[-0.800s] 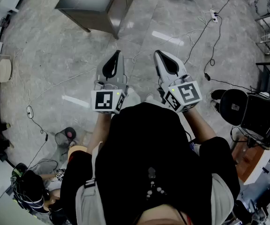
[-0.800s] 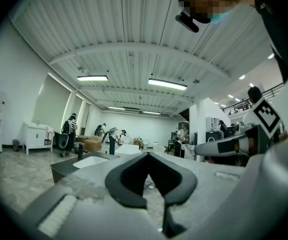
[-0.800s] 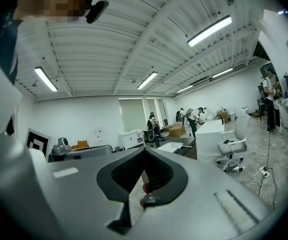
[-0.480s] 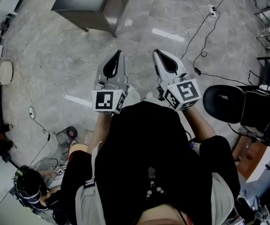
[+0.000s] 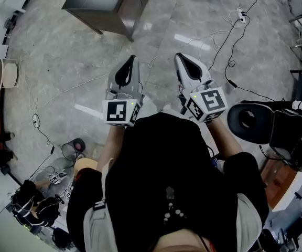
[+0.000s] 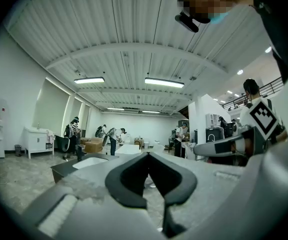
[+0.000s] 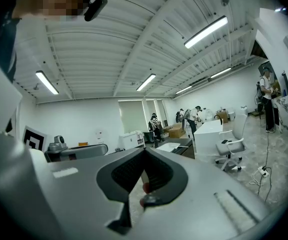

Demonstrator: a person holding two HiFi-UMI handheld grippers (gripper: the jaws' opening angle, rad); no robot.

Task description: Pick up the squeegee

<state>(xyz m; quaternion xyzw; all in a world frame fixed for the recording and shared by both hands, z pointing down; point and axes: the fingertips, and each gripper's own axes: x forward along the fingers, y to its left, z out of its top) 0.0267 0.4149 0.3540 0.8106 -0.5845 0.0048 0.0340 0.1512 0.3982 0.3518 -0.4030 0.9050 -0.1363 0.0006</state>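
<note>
Both empty: left gripper (image 5: 131, 59) and right gripper (image 5: 178, 56) (jaws together) above floor (image 5: 62, 51).

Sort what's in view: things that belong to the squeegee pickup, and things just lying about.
For the job:
left gripper, jaws together, empty
right gripper, jaws together, empty
No squeegee shows in any view.

Lying about:
dark grey cabinet with white basin
white power strip
loose black cable
black office chair
</note>
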